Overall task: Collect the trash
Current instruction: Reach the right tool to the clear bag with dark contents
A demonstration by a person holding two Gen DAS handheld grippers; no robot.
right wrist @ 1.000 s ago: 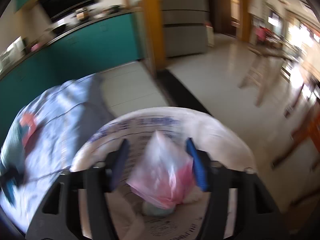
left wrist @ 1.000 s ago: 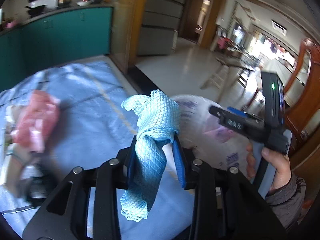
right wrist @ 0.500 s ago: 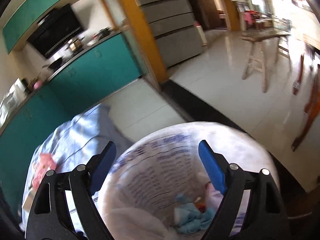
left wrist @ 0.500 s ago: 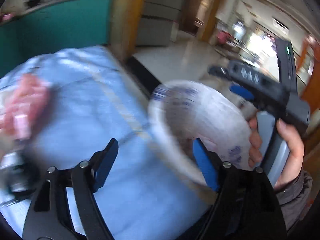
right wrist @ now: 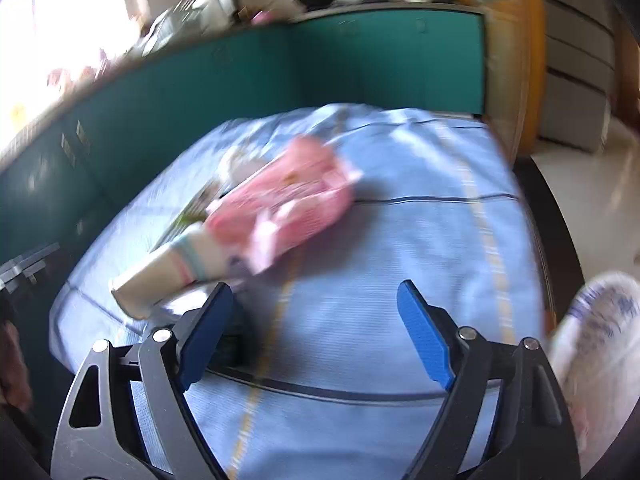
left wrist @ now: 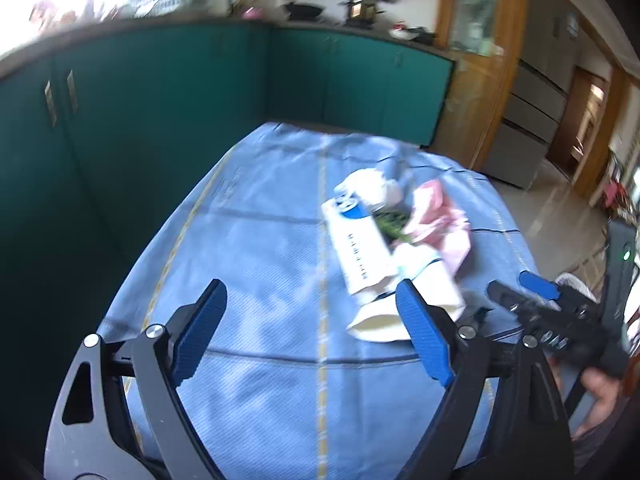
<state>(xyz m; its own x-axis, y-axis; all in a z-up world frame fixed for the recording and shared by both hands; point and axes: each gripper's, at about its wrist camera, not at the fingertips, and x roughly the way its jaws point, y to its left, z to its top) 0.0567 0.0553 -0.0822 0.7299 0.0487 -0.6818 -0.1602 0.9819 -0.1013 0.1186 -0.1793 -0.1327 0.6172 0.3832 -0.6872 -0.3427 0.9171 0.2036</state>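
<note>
Two grippers hovering over the blue-clothed tabletop (left wrist: 260,240).
Left gripper (left wrist: 308,336) and right gripper (right wrist: 316,334) are both gaping wide, holding nothing; pink wrapper (right wrist: 288,196) and paper cup (right wrist: 168,266) are lying beyond.

Both grippers hang spread wide and empty, the left gripper (left wrist: 308,320) pointing toward twelve o'clock with the right gripper (left wrist: 536,296) showing at its three o'clock.

A table is covered by a light blue cloth (left wrist: 260,248) crossed by dark and yellow lines. Teal cabinets (left wrist: 160,92) are seen behind it, their counter (left wrist: 352,26) cluttered with kitchenware, beside a wooden door frame (left wrist: 480,80)
</note>
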